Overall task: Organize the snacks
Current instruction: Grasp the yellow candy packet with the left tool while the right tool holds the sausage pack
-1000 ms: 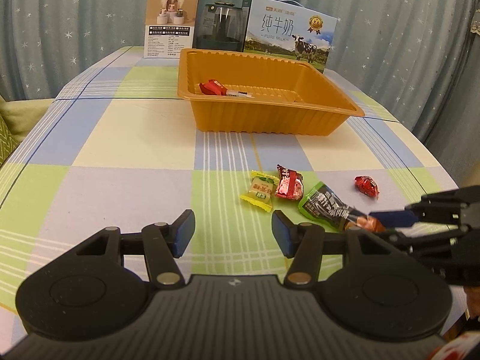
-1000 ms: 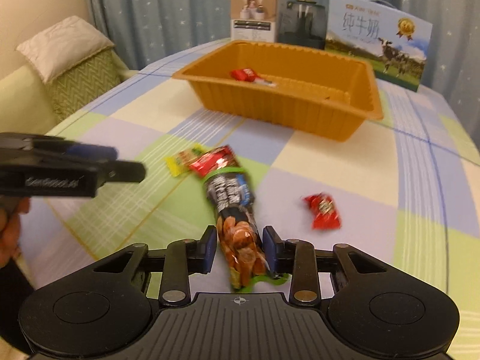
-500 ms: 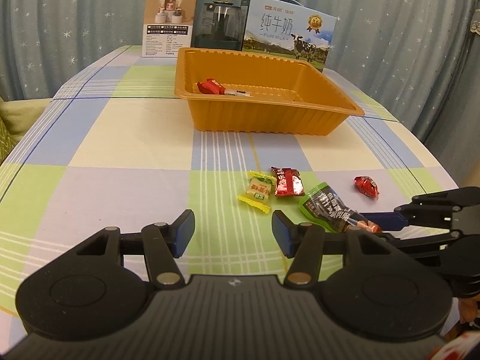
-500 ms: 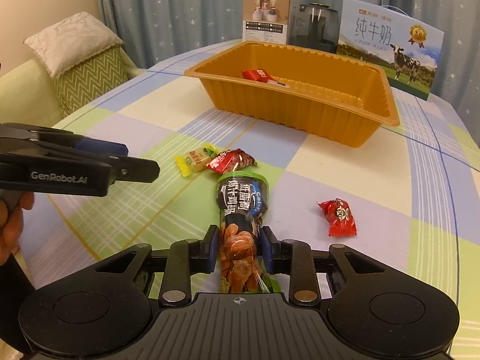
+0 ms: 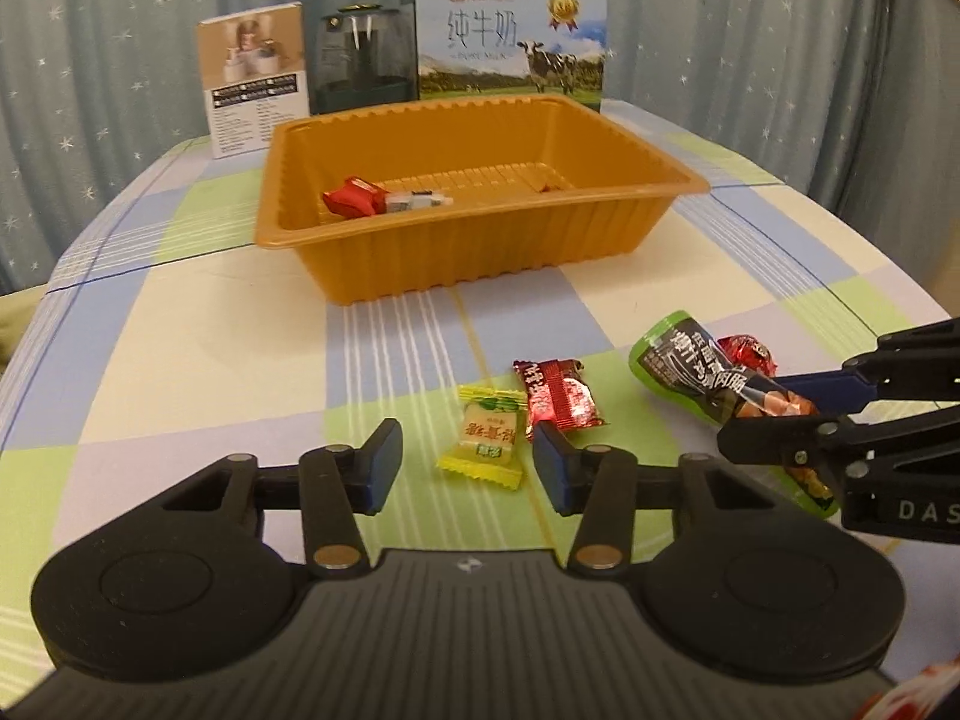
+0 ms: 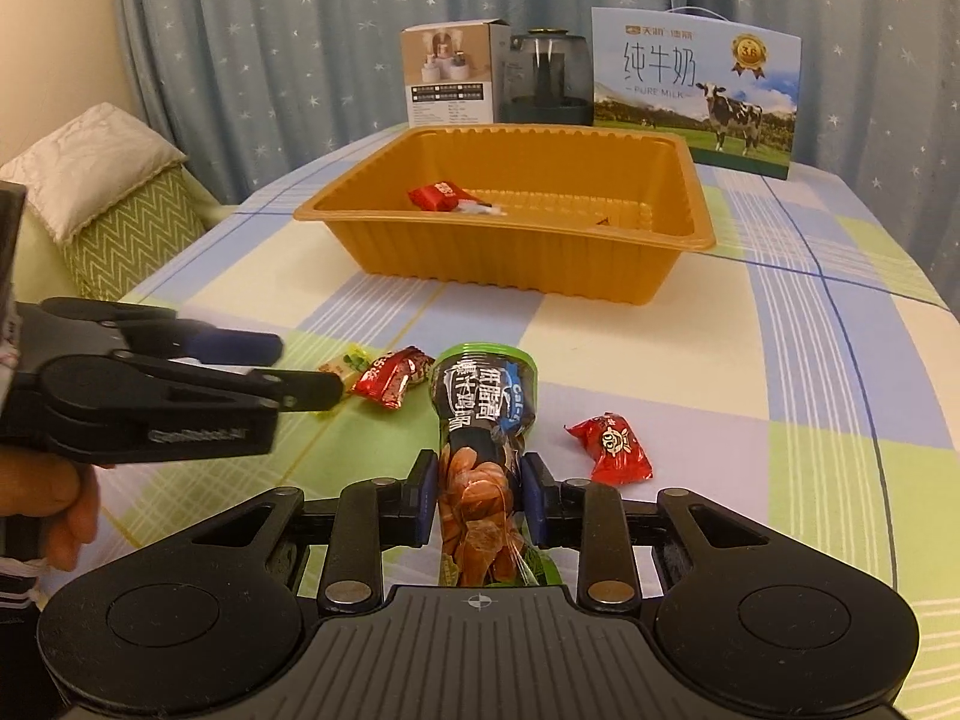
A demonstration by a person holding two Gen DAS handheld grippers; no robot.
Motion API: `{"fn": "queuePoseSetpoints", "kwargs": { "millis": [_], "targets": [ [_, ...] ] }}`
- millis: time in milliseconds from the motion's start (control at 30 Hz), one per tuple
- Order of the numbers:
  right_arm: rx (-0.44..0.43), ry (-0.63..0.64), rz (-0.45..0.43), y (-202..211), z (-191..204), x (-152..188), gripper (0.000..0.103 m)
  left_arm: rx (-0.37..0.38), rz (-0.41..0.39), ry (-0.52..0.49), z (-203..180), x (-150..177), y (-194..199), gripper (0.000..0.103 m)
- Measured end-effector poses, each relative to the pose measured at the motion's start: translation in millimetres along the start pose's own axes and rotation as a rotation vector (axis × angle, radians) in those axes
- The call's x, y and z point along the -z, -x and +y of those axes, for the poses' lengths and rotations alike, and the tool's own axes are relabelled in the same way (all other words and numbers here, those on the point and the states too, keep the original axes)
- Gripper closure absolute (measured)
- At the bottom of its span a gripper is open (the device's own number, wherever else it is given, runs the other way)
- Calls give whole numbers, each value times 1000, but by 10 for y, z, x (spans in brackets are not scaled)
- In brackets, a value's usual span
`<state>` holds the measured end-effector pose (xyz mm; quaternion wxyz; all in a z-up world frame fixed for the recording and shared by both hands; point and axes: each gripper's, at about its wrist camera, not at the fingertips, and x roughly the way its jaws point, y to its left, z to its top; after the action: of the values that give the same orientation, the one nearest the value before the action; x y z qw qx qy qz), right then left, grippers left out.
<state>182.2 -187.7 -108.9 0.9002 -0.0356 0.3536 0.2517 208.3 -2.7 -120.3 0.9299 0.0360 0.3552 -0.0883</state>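
**Two matte black handheld tools with blue pads**

The left tool (image 5: 465,459) is a matte black plastic body with a ribbed centre panel, a small compass-like emblem and a round disc moulded at each side. Two angular black fingers (image 5: 336,492) pivot on silver round pins and end in blue pads. The right tool (image 6: 477,495) has the same build: ribbed black body, silver pins, blue-faced fingers. White lettering marks the side of each tool. A hand (image 6: 57,504) shows behind the left tool.

I read "PURE MILK" on the milk box (image 6: 696,87) — "38" on its medal; "DAS" on the right gripper (image 5: 780,420).
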Motion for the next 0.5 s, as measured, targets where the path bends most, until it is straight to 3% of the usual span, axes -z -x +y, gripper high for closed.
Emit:
{"fn": "queuePoseSetpoints", "kwargs": {
  "millis": [233,333,400,500],
  "targets": [
    [14,-16,-2,-42,-10,-18,73,-2,3,-23,-49,-13,-103,67],
    [12,-20,-4,-49,-9,-29,73,0,-3,-28,-69,-11,-127,73],
    [12,-19,-4,-52,2,-25,73,2,-1,-23,-79,-9,-122,83],
    [14,-22,-7,-57,3,-28,73,-3,8,-19,-97,-7,-96,84]
  ]
}}
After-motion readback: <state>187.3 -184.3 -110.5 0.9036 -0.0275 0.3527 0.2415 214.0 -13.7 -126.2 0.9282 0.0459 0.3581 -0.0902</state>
